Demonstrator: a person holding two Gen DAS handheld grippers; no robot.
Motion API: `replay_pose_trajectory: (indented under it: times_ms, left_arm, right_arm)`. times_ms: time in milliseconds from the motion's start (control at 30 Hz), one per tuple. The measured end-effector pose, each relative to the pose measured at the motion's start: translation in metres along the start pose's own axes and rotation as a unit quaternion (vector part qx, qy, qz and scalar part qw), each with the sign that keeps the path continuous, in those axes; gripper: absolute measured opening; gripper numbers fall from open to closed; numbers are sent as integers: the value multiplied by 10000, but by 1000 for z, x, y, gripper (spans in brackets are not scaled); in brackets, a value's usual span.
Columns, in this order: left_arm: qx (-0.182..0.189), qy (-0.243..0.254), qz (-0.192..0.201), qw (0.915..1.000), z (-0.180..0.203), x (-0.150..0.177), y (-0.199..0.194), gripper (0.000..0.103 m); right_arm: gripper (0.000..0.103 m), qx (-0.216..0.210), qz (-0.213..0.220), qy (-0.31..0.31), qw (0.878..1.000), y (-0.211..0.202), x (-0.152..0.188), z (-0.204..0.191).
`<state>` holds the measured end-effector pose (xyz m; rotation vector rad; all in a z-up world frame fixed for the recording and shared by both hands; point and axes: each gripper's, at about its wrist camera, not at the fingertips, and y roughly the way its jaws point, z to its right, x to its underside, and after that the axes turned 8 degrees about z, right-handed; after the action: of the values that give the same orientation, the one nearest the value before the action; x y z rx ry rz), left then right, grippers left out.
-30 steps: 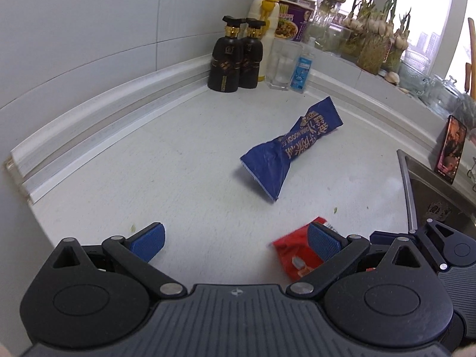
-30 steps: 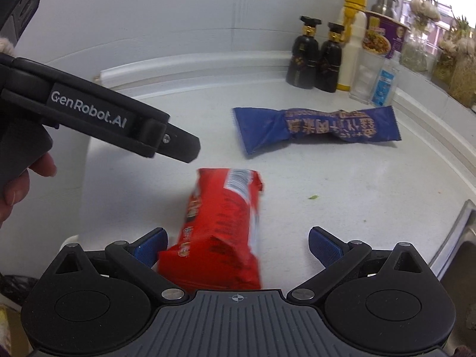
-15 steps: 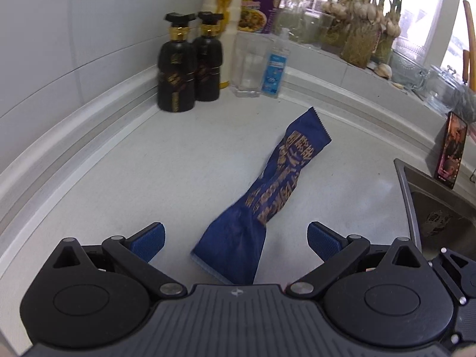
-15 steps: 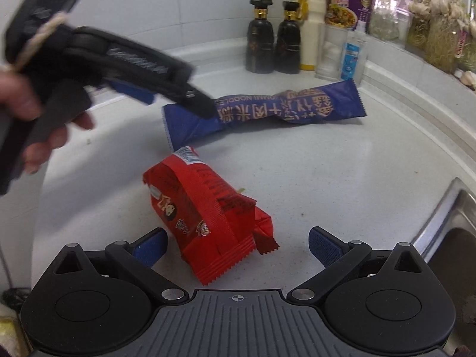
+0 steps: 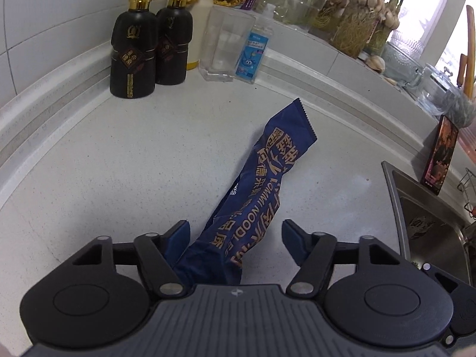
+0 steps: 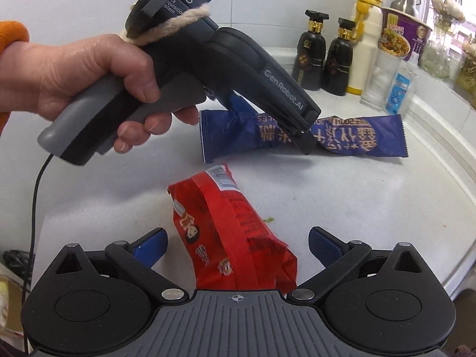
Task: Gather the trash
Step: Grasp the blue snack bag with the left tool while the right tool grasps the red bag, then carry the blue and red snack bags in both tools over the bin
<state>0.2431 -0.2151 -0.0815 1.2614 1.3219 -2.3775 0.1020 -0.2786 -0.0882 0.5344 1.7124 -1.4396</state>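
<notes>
Nearest, the right claw (image 6: 236, 242) hangs low over the white speckled stone bench (image 6: 342, 196), its blue-padded fingers (image 6: 322, 245) spread apart on either side of a crumpled red foil snack wrapper (image 6: 229, 232) that lies on the bench; neither pad touches it. Just beyond, the left claw (image 5: 236, 233) straddles the near end of a long dark-blue noodle wrapper with gold lettering (image 5: 261, 184). Its jaws are apart: the left pad sits against the wrapper's edge, the right pad stands clear. A bare hand (image 6: 86, 80) grips that claw's grey handle. The blue wrapper stretches away to the right, flat on the bench. At the far wall stand two black bottles with gold collars (image 5: 148, 38), a clear drinking glass (image 5: 227, 44) and a small blue-labelled bottle (image 5: 254, 52). To the right is a steel sink (image 5: 428, 214).
</notes>
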Motion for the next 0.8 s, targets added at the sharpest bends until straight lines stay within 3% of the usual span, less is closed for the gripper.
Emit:
replay_pose_trajectory:
  times_ms: [100,267,367,500,600,800]
  left_arm:
    - [-78,86,28,9999,1,2,-3,45]
    - [-158,133,119,9997,0,6,-10,40]
    - [-211,-14,158,9997,-4,9,-16,38]
    - [-370,-195,218,9989,-9,11,-27,34]
    - [-465,-295,294,9981,-12,13,-39,32]
    - [-637,-513,443,9957,-22,21,-67,32]
  right_arm:
    - [100,-45,35,182,9998,2,0,3]
    - [94,-158,77,391,9991,2,2,5]
    - [82,-147,108,339,9993,1,3,2]
    - [56,-126,150,349,9992,-2,2,0]
    - [45,-121,162,566,9982,-4,2,3]
    - [41,-141,233,1291,9913,-11,3,13]
